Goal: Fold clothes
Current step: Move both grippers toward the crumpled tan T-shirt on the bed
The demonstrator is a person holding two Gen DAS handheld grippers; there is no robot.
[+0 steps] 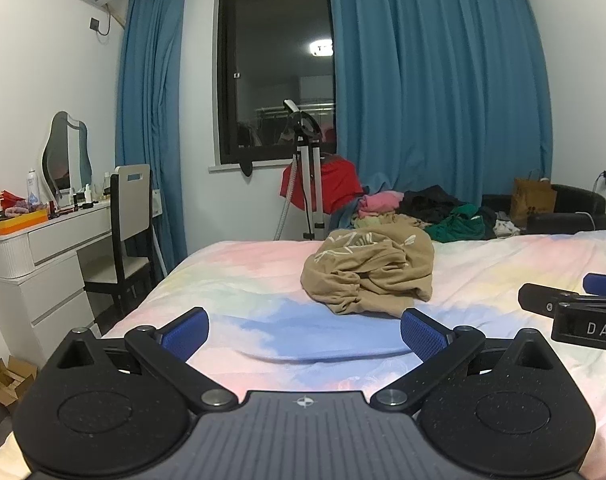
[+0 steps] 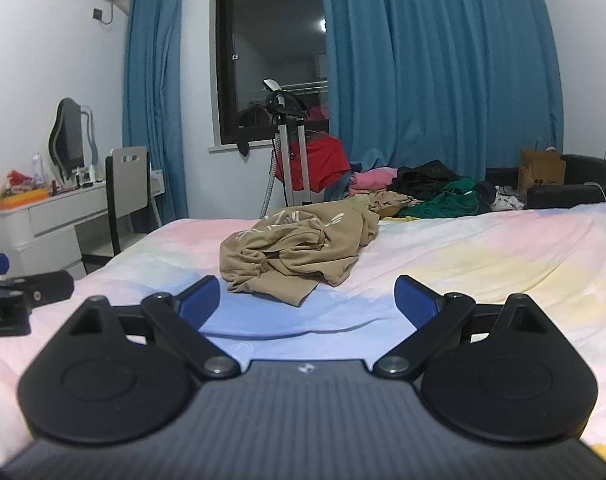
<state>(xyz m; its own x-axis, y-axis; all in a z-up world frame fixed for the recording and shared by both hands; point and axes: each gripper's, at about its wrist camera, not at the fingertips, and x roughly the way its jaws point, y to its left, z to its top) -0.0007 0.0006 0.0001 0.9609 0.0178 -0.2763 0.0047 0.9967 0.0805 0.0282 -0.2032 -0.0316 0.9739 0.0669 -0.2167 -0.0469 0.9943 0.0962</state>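
Observation:
A crumpled tan garment (image 1: 369, 270) with a pale print lies in a heap on the pastel bedsheet (image 1: 243, 280). It also shows in the right wrist view (image 2: 299, 246). My left gripper (image 1: 305, 334) is open and empty, low over the bed, short of the garment. My right gripper (image 2: 307, 300) is open and empty, also just short of the garment. The right gripper shows at the right edge of the left wrist view (image 1: 583, 312); the left gripper shows at the left edge of the right wrist view (image 2: 19, 292).
A pile of pink, black and green clothes (image 1: 423, 212) lies at the bed's far edge. A garment steamer stand (image 1: 309, 168) with a red garment stands by the window. A white dressing table (image 1: 43, 240) and chair (image 1: 131, 224) stand left. A black armchair (image 1: 563, 208) holds a paper bag.

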